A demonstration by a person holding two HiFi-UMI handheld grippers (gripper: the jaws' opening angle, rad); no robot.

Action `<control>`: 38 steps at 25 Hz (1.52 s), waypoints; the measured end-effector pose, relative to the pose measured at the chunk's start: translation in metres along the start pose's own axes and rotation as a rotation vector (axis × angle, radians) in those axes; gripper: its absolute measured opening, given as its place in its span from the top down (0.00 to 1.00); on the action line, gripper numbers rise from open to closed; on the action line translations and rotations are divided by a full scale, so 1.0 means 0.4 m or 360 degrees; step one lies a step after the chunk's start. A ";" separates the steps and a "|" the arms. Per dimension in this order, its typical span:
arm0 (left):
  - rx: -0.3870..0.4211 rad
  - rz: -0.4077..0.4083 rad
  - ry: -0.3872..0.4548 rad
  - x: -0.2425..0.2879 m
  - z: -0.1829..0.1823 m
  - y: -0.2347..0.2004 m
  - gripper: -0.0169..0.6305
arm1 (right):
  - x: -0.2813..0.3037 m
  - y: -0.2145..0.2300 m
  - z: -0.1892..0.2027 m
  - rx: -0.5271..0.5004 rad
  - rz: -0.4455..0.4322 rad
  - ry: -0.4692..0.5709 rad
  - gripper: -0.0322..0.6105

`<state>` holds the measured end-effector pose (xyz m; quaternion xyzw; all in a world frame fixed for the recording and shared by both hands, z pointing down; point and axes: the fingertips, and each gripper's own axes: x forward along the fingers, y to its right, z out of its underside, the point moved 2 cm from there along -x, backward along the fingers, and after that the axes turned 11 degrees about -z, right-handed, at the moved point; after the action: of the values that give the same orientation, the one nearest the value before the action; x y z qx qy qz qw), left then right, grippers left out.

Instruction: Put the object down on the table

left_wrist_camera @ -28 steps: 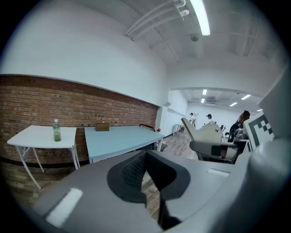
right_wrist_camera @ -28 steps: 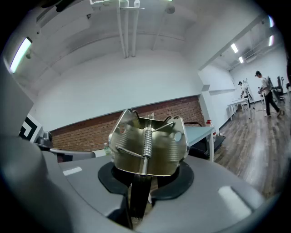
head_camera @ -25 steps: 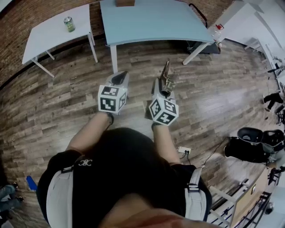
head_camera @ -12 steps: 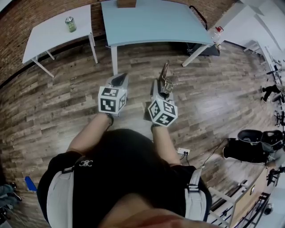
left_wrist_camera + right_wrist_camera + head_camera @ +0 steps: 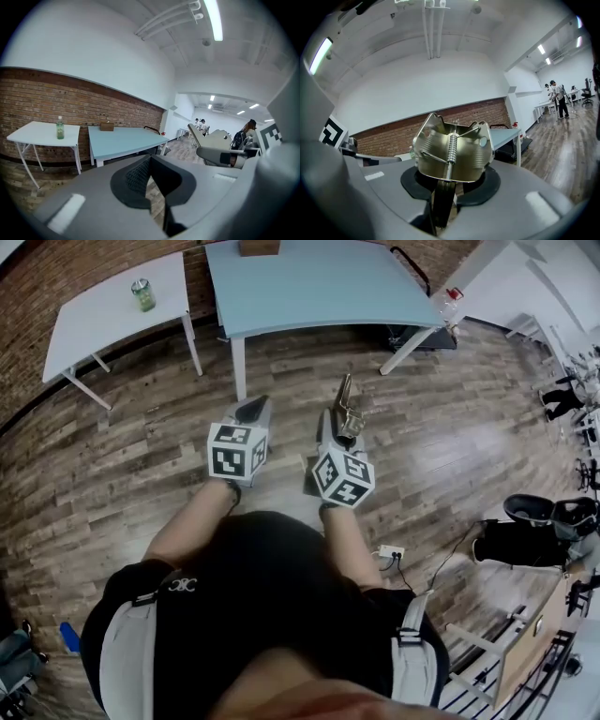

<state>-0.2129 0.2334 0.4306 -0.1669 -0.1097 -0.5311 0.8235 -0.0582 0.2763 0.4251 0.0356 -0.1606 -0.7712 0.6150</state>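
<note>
Over the floor (image 5: 141, 474), right tongs (image 5: 343, 426) clamped on a metal clip (image 5: 348, 401), long axis toward the table (image 5: 319, 287); left tongs (image 5: 251, 407) closed.

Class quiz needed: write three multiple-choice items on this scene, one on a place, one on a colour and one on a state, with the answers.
1. The bottle stands on: A the white table; B the floor; C a chair.
2. The table bearing the box is: A red; B light blue; C black.
3. The right gripper is: A open, empty; B out of view; C shut on a clip.
Answers: 1 A, it stands on the white top. 2 B, its top shows pale blue. 3 C, the metal clip sits clamped between its jaws.
</note>
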 end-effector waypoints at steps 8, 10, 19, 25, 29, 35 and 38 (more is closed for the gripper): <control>0.0052 0.0070 -0.0024 -0.016 0.022 -0.042 0.97 | -0.009 -0.053 0.029 0.0021 0.0073 0.0029 0.78; 0.0081 0.0088 -0.0035 -0.021 0.038 -0.058 0.97 | -0.013 -0.072 0.045 0.0020 0.0088 0.0034 0.78; 0.0052 0.0084 -0.0089 -0.003 0.078 -0.098 0.98 | -0.016 -0.073 0.075 0.0015 0.0130 0.0001 0.78; 0.0106 0.0073 -0.0100 0.039 0.079 -0.090 0.98 | 0.024 -0.028 0.071 0.0073 0.0139 0.0033 0.78; 0.0154 0.0055 -0.0100 0.096 0.055 -0.087 0.97 | 0.079 0.016 0.046 0.0066 0.0140 0.0069 0.78; 0.0191 0.0049 -0.0105 0.215 -0.003 -0.069 0.98 | 0.187 0.092 -0.006 0.0070 0.0107 0.0100 0.78; 0.0179 0.0038 -0.0103 0.278 -0.041 -0.056 0.97 | 0.236 0.135 -0.044 0.0070 0.0085 0.0109 0.78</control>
<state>-0.1873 0.1254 0.4591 -0.1386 -0.1640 -0.5084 0.8339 -0.0258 0.1718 0.4378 0.0711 -0.1573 -0.7490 0.6396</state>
